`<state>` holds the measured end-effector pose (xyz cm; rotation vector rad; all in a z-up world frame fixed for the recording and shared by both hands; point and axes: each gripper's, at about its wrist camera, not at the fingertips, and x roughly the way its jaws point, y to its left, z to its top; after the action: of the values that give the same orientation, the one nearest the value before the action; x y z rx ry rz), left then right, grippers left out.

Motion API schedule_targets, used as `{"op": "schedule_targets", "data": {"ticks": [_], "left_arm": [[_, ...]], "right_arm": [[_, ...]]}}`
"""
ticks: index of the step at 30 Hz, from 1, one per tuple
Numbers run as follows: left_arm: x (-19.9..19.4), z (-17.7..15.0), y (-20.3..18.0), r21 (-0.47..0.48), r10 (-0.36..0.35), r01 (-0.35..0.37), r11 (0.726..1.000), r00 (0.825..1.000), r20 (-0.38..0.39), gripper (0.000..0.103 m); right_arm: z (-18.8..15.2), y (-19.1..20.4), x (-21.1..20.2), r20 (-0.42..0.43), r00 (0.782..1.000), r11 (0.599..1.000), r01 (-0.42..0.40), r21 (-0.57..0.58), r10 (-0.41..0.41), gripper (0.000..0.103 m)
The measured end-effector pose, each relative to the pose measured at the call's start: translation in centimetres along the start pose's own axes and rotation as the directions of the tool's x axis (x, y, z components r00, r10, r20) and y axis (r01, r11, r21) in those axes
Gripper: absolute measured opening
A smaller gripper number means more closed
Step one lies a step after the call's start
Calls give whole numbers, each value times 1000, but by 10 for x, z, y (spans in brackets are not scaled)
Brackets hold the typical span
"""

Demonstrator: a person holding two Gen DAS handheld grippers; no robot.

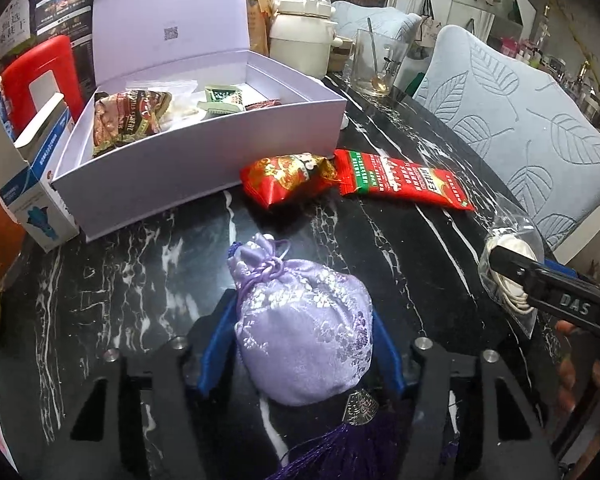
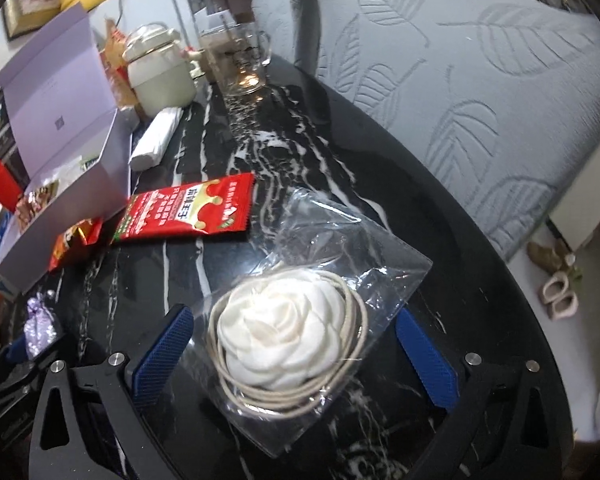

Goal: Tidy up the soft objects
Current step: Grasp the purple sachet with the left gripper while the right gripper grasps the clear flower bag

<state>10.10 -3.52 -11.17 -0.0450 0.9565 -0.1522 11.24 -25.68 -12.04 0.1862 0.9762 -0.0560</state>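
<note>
Left gripper is clamped on the lilac satin sachet, its blue pads pressing both sides, on the black marble table. Right gripper stands wide apart around a clear plastic bag with a white fabric rose inside; the pads do not touch it. At 12 o'clock from the sachet lie a red snack packet and a red sachet strip. At 11 o'clock stands the open lavender box, already holding snack packets.
</note>
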Motion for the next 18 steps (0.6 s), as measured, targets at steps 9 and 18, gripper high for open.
{"op": "schedule_targets", "data": {"ticks": [9,18], "left_arm": [[-18,-9,24,-43,36,-35,998,999,11,59],[-39,-20,47,-93,69,-66,993,997,33,59]], "right_arm": [[7,30,18,-18,1000,992,21,-124,-23,103],[-2,47,17,14,1000,977,9,-212,-6,84]]}}
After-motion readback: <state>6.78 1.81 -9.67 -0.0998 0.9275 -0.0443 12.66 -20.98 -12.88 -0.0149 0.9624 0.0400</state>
